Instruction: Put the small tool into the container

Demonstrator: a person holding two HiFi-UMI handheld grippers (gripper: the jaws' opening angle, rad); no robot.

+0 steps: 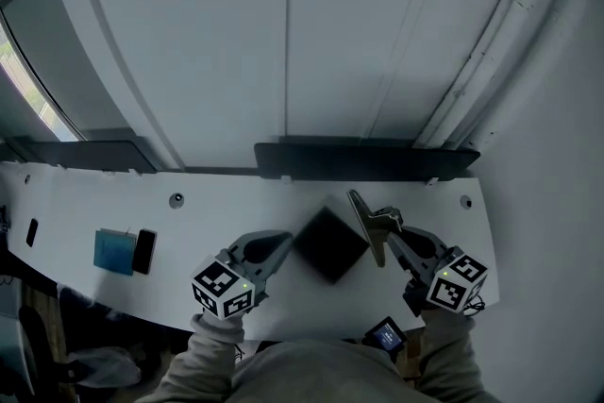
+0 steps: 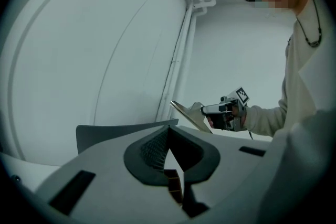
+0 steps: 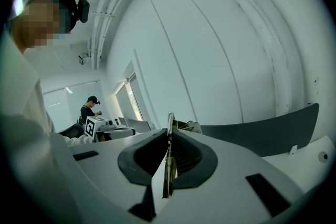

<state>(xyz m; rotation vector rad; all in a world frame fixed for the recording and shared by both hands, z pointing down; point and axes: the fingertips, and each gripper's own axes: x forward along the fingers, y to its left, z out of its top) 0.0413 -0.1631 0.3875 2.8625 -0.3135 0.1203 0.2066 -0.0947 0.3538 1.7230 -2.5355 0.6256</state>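
Note:
A black square container (image 1: 330, 245) sits at the middle of the white table (image 1: 85, 203), turned corner-on to me. My left gripper (image 1: 281, 250) is at its left side; in the left gripper view the jaws (image 2: 170, 157) are shut on its thin dark wall (image 2: 121, 134). The small tool (image 1: 363, 220), a flat metal blade with a handle, is pinched in my right gripper (image 1: 394, 236) just right of the container and angled up over the table. It shows edge-on between the right gripper (image 3: 168, 157) jaws as a thin blade (image 3: 169, 134). It is also in the left gripper view (image 2: 189, 114).
A blue box (image 1: 115, 250) and a black phone-like slab (image 1: 144, 250) lie at the table's left. A dark rail (image 1: 368, 158) runs along the back edge by the wall. A small screen device (image 1: 385, 333) hangs near my body. A person (image 3: 90, 107) stands far off.

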